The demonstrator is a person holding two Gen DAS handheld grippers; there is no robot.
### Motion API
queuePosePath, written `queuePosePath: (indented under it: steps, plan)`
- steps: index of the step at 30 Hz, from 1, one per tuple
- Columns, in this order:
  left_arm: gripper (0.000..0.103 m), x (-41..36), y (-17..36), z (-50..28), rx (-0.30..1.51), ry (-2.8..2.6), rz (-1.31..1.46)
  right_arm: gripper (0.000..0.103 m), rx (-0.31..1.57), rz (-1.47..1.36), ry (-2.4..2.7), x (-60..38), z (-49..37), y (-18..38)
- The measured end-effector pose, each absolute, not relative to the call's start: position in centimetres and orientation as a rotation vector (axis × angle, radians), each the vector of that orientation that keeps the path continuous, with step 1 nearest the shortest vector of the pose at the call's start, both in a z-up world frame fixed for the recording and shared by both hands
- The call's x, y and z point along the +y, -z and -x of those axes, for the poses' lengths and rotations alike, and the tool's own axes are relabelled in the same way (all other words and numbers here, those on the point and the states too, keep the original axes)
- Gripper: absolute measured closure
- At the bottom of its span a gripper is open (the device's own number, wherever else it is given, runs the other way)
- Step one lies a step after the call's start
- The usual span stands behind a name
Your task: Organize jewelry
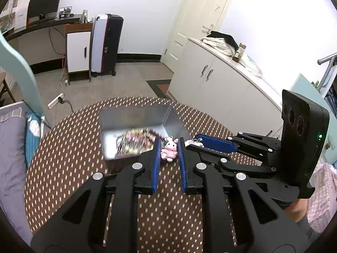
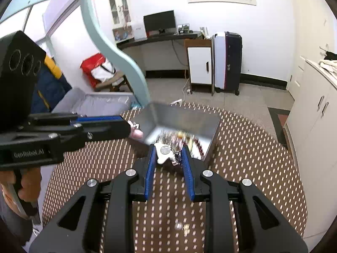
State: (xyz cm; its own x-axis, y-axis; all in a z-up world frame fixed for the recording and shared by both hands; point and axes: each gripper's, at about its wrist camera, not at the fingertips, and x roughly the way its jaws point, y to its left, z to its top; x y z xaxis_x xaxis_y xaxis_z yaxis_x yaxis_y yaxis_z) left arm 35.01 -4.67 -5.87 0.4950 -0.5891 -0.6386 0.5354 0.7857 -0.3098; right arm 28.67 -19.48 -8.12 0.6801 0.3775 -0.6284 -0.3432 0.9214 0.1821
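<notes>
A silver metal box (image 1: 134, 118) stands on the round dotted table, with a heap of colourful jewelry (image 1: 134, 142) inside; it also shows in the right wrist view (image 2: 181, 118). My left gripper (image 1: 169, 147) is shut on a pink bunny keychain (image 1: 169, 150), held just beside the box's near right corner. My right gripper (image 2: 168, 154) is shut on a white charm with a silver disc (image 2: 165, 151) and dangling metal bits, held at the box's near edge. Each gripper shows from the side in the other's view, the right one (image 1: 195, 142) and the left one (image 2: 130, 127).
The brown dotted table (image 1: 168, 210) fills the foreground. A white cabinet (image 1: 221, 84) with clothes stands right. A bed (image 1: 10, 147) lies left. A suitcase (image 2: 227, 61), a small cupboard and a desk stand at the far wall.
</notes>
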Motion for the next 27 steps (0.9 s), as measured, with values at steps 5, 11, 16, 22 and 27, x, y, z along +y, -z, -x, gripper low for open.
queuePosePath:
  steps: [5,11,16,22,27]
  plan:
    - [0.087,-5.9,6.8,-37.7,0.859,0.657,0.066,0.08,0.72,-0.076,-0.372,-19.8,-30.6,8.5]
    - [0.086,-6.5,8.5,-38.8,0.896,0.633,0.071,0.08,0.747,-0.076,-0.364,-19.5,-31.6,10.0]
    - [0.086,-6.5,9.1,-39.3,0.922,0.618,0.069,0.078,0.746,-0.079,-0.365,-19.4,-31.8,10.3]
    - [0.036,-5.8,8.4,-38.5,0.872,0.56,0.075,0.07,0.727,-0.065,-0.355,-19.6,-30.9,9.8]
    - [0.036,-4.9,7.5,-37.2,0.833,0.54,0.054,0.07,0.723,-0.052,-0.354,-20.5,-29.2,9.4]
